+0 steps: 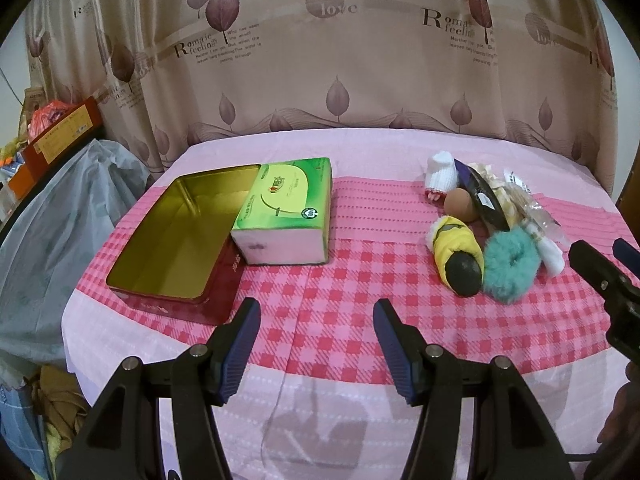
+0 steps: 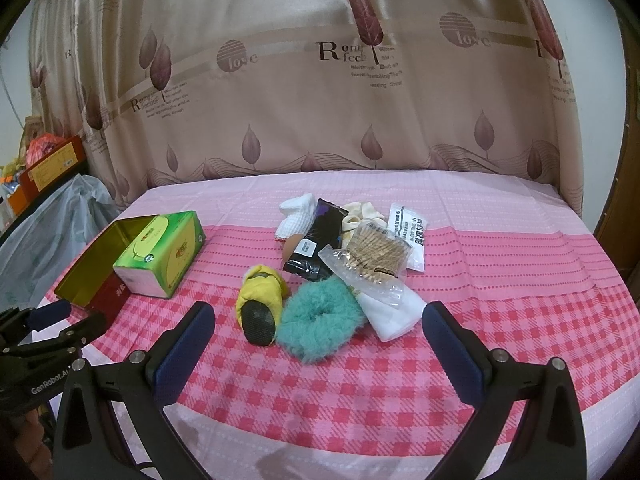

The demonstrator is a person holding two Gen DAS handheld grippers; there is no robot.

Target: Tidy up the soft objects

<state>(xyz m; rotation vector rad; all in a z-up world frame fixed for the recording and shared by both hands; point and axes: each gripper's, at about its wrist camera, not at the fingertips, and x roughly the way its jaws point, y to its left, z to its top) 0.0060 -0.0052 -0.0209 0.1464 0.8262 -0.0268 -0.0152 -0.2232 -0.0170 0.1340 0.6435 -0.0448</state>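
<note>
The fingers (image 2: 188, 344) of the right gripper (image 2: 318, 344) are spreading wide before the teal scrunchie (image 2: 320, 326), gripping nothing. The left gripper (image 1: 316, 340) is gaping empty near the open tin (image 1: 176, 236), the soft pile (image 2: 344, 256) lying well apart from it on the checked cloth (image 2: 480, 320).

On the table (image 1: 320, 344), the tin (image 1: 160, 240) lies left, the tissue box (image 1: 288, 208) touching its right side. The pile of soft things (image 2: 340, 264) lies well apart to the right.
</note>
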